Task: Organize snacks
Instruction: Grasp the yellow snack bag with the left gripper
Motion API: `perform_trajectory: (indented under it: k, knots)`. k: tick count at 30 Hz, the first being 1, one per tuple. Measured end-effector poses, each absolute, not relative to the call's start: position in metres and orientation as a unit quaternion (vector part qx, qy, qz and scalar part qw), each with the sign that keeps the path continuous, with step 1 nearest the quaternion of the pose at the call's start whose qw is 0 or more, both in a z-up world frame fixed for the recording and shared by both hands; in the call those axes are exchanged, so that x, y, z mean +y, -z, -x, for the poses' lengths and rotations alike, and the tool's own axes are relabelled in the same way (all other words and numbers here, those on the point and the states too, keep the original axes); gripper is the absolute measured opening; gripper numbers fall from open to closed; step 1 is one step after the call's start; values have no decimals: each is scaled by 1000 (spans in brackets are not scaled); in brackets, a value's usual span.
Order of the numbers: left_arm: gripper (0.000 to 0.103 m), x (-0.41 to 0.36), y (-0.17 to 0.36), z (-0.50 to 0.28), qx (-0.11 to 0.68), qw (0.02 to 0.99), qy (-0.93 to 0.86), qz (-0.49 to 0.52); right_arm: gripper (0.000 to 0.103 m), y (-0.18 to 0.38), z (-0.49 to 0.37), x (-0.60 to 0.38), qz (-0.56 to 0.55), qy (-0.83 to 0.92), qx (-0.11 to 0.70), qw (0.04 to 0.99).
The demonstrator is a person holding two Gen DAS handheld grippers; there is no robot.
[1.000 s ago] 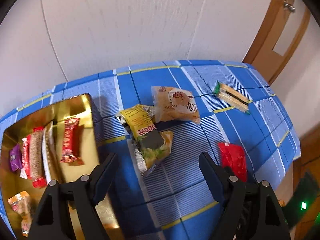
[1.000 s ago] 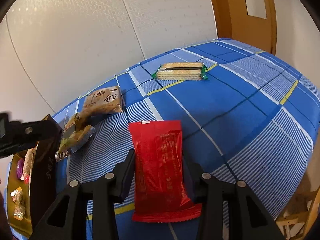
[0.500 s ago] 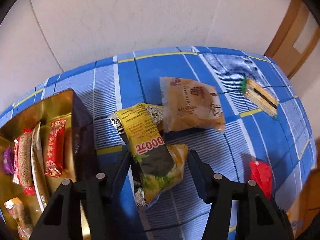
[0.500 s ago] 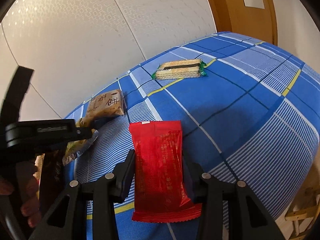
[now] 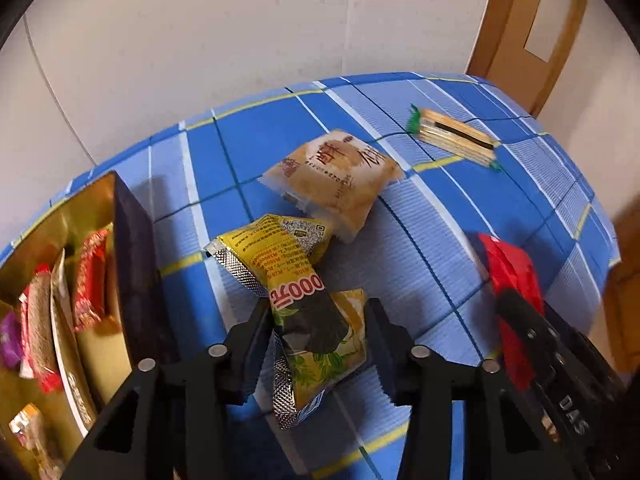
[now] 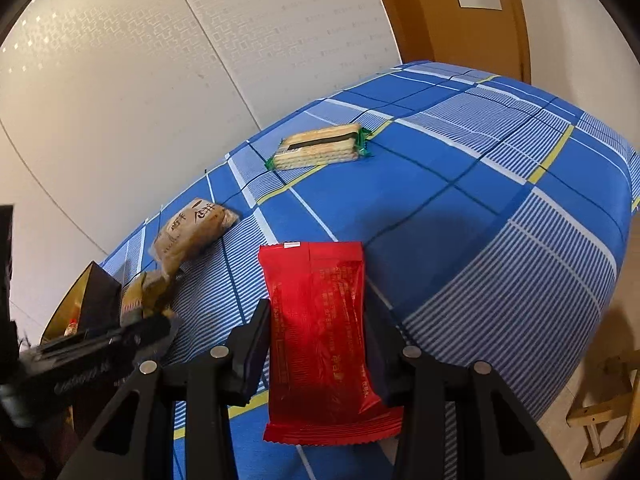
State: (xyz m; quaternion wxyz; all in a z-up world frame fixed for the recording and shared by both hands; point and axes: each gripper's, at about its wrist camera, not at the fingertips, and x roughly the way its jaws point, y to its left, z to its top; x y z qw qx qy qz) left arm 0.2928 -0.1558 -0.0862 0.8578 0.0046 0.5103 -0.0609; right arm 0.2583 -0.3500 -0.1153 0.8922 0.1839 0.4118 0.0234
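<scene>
Left gripper point(image 5: 318, 344) closing around crumpled yellow-green packet point(image 5: 308, 312); pads not yet pressing. Right gripper point(image 6: 316, 328) pinches flat red packet point(image 6: 320, 332).

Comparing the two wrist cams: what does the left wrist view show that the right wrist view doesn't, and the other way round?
Only the left wrist view: the left gripper, jaws closing around the yellow snack packet, and the snacks lying inside the gold box.
Only the right wrist view: the right gripper shut on the red packet, seen full length, plus a wooden stool by the table.
Both: the blue checked tablecloth, the tan pastry packet and the green-ended cracker pack.
</scene>
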Motion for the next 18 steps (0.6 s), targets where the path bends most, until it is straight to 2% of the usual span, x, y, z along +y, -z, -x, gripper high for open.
perform_trajectory:
  k: [2,4,7,9,10,11,16,18]
  knots:
    - [72,-156,86,-296,512,857,53,3,43,115,-259,-349,-179,-23,412,893]
    - [77,-154,84,-301,508,861,32,12,44,115,-258,-349,-177,-24,411,894]
    - [77,-154,84,-312,514,857,20,22,44,115,-258,-350,-179,-26,411,894]
    - [74,-158,90,-319,526,851,10,11,44,115,-258,-351,-180,-27,411,894]
    - [66,-161,93,-320,529,848,9,4,44,115,-258,-351,-179,-27,411,893]
    - [62,-163,96,-319,531,847,14,2,44,115,-258,-351,-179,-27,411,894]
    - [43,-163,96,-306,509,860,30,-14,44,116,-258,-350,-176,-27,411,894]
    - [40,-159,92,-301,510,859,42,-5,44,116,-258,-351,-178,-27,409,895]
